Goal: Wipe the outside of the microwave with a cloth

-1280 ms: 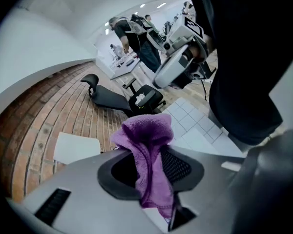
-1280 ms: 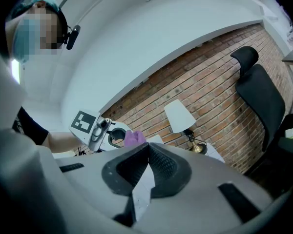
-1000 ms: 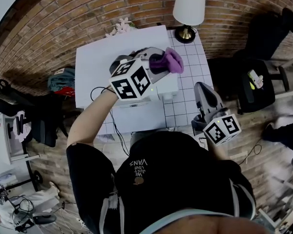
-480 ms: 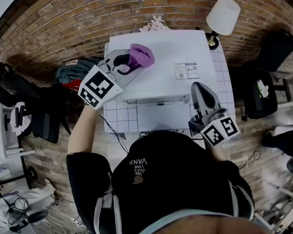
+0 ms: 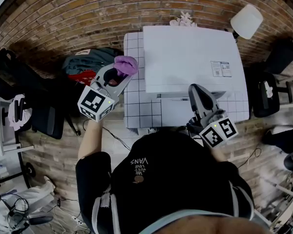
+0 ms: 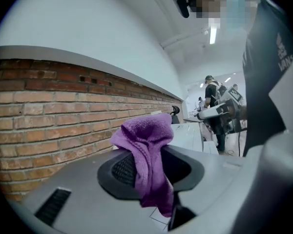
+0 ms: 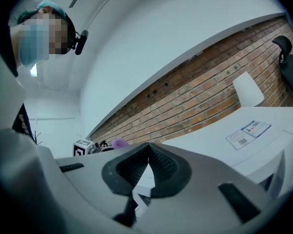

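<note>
**Top view.** White tiled table (image 5: 136, 108) bearing the white microwave (image 5: 190, 57). A lamp (image 5: 246, 21) stands off the microwave's rear right corner. The left gripper (image 5: 118, 74) is held off the microwave's left side, apart from it, with its jaws clamped on a purple cloth (image 5: 126, 64) that bunches above the tips. The right gripper (image 5: 195, 89) is at the microwave's front edge, jaws pressed together, nothing between them.
</note>
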`<state>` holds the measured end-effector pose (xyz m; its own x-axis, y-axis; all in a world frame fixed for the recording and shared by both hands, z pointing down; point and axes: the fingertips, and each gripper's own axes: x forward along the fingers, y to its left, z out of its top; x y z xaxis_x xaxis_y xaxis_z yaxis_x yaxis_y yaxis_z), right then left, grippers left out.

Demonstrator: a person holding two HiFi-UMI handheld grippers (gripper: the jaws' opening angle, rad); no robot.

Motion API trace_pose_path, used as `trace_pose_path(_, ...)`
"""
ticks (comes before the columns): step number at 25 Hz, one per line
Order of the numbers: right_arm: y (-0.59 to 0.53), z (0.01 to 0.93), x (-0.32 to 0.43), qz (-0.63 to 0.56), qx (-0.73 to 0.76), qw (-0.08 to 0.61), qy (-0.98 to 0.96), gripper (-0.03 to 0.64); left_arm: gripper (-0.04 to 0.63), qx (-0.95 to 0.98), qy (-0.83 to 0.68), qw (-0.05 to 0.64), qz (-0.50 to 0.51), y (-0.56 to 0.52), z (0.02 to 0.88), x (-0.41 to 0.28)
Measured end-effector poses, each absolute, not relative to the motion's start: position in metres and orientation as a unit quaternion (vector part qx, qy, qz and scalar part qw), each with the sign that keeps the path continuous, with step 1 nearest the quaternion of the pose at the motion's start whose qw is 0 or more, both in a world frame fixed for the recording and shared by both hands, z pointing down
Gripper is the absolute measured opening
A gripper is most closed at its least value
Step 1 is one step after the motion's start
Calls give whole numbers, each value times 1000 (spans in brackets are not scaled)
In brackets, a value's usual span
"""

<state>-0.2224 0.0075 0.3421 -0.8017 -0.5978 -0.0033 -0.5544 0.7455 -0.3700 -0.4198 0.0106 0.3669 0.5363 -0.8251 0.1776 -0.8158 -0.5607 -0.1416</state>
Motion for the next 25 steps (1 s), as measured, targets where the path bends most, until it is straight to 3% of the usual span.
trace_pose_path(11, 32, 354, -239, -177, -356, 29, 917, 0, 129, -875, 483, -33, 17, 54, 450, -401)
trace_pose_path(25, 7, 347, -232, -168, -352, 19, 920, 0, 129, -857, 508, -61, 55, -2, 471, -407)
